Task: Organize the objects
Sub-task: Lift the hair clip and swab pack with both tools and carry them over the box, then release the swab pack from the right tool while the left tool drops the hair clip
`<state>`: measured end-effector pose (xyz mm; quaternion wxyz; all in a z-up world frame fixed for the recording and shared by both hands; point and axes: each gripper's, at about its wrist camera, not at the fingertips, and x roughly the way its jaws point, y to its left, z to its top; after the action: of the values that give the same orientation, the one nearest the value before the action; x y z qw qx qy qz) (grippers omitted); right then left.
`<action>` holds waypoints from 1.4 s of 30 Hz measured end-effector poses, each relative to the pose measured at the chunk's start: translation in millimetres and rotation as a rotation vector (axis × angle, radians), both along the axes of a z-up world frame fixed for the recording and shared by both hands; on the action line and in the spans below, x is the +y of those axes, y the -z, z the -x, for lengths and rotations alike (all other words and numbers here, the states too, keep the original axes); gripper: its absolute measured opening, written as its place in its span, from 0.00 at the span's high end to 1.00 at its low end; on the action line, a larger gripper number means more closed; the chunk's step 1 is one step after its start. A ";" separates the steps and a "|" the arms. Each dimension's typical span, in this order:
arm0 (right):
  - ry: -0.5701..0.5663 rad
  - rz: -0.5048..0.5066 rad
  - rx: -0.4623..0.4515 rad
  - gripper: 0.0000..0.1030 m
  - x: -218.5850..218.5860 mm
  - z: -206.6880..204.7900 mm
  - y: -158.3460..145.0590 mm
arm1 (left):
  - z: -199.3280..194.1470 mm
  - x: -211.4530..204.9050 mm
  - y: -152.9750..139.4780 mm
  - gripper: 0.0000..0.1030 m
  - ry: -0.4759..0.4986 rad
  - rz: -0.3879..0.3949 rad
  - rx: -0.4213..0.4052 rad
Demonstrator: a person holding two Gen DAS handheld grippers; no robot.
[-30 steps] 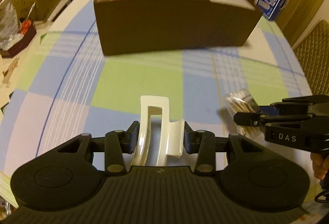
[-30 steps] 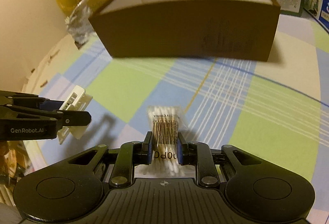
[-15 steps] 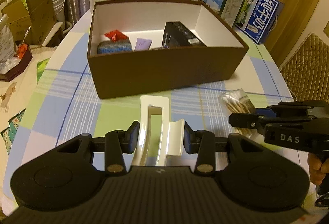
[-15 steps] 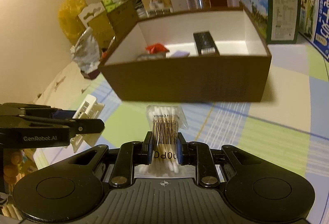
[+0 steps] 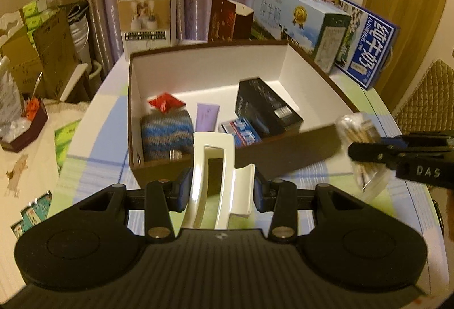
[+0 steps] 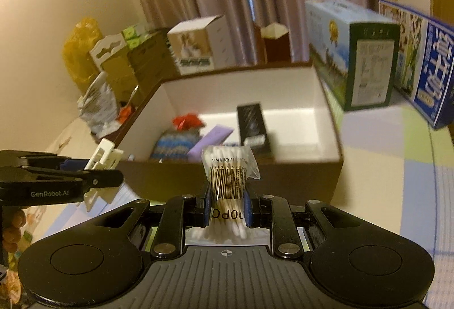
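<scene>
Left wrist view: left gripper [image 5: 220, 191] squeezed tight on a white hair clip [image 5: 213, 175], held up in the air just in front of the brown box [image 5: 286, 158]. Box sitting on a checked tablecloth [image 5: 93, 167], open on top, white inside. Down in the box: a blue stripy knitted thing [image 5: 166, 134] with a red wrapper [image 5: 165, 102] behind it, a purple tube [image 5: 207, 117], a small blue and red pack [image 5: 241, 134], and a black box [image 5: 266, 107]. Off to the right, right gripper [image 5: 359, 151] holding a bag of cotton swabs [image 5: 360, 136], also up in the air by the box's right front corner. Milk cartons [image 5: 300, 22] standing behind the box, with a white carton [image 5: 147, 19] and a dark red one [image 5: 229, 19] beside them. Right wrist view: right gripper [image 6: 227, 202] pinched shut on the clear bag of cotton swabs [image 6: 229, 170], barcode facing up, bag poking up in front of the brown box [image 6: 269, 175]. Same things inside: black box [image 6: 252, 124], purple tube [image 6: 211, 141], knitted thing [image 6: 176, 143], red wrapper [image 6: 185, 120]. On the left, left gripper [image 6: 113, 178] gripping the white hair clip [image 6: 103, 164], close to the box's left front corner, with a bit of a hand [image 6: 12, 226] below it.
</scene>
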<state>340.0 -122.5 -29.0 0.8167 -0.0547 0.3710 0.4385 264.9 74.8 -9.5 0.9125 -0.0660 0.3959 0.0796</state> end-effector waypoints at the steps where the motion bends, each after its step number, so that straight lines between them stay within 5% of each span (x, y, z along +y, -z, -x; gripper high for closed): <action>1: 0.005 -0.003 -0.008 0.81 1.8 -4.6 -2.0 | -4.4 2.1 -1.1 0.64 0.001 -0.002 -0.003; 12: 0.062 0.017 -0.071 0.81 31.8 -65.0 -7.5 | -60.0 29.0 -3.7 0.64 0.002 -0.037 -0.015; 42: 0.077 0.177 -0.065 0.81 102.0 -178.3 55.5 | -188.8 75.7 48.5 0.64 0.002 -0.111 0.098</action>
<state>518.3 -20.6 -84.5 0.8364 -0.1267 0.3836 0.3704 453.7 150.5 -58.0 0.8942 -0.0111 0.4353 0.1037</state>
